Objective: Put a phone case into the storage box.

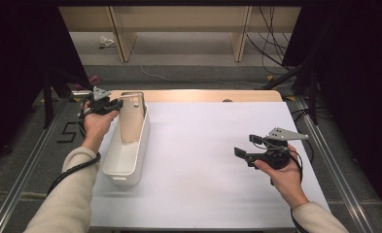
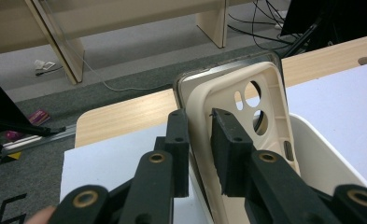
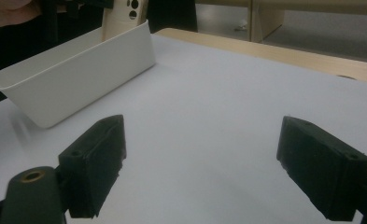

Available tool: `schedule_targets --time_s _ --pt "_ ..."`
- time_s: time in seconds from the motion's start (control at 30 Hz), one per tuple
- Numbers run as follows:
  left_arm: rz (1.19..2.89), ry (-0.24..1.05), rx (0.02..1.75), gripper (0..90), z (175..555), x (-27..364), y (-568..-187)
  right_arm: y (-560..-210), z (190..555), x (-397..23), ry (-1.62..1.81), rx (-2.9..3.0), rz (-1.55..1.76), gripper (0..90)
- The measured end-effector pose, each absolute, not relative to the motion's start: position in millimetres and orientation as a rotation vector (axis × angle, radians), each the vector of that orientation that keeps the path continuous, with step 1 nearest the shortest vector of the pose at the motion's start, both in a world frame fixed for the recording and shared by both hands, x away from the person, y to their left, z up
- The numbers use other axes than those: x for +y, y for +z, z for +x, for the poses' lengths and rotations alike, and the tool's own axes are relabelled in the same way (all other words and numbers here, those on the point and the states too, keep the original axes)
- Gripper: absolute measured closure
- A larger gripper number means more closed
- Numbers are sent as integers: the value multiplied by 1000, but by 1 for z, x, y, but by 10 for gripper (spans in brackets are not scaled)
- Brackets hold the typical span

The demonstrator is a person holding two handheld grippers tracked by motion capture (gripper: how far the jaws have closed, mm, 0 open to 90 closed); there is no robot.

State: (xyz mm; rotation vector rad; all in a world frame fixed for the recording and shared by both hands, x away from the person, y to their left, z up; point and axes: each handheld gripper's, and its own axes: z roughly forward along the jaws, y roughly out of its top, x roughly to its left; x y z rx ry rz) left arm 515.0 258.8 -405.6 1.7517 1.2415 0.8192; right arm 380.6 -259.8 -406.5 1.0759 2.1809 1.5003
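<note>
A beige phone case [image 1: 131,119] with camera cut-outs stands upright at the far end of a long white bin [image 1: 125,165], leaning on its end wall. My left gripper [image 1: 120,103] reaches in from the left and is shut on the case's side edge. In the left gripper view the two black pads [image 2: 179,140] flank the rim of the case [image 2: 228,88], one outside and one inside, above the bin [image 2: 321,154]. My right gripper [image 1: 246,145] hovers open and empty over the white mat at the right; its jaws [image 3: 202,154] face the bin [image 3: 78,79] and the case [image 3: 127,11].
A white mat [image 1: 203,160] covers most of the wooden table [image 1: 203,95]. The bin lies lengthwise along the mat's left side. Metal rails run down both table sides. Wooden shelf legs and cables [image 1: 271,43] sit on the floor beyond.
</note>
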Motion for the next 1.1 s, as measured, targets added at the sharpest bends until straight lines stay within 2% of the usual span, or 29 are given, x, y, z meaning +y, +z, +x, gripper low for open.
schedule_targets --time_s 0.37,0.73,1.1 --pt "1797 849 1244 699 519 256 -406 -407 381 -260 1501 2181 1077 165" --pt "1807 894 1221 519 514 254 -393 -407 381 -260 1500 2181 1077 165" --pt "1796 873 1195 274 490 251 -375 -407 382 -260 1499 2183 1075 164"
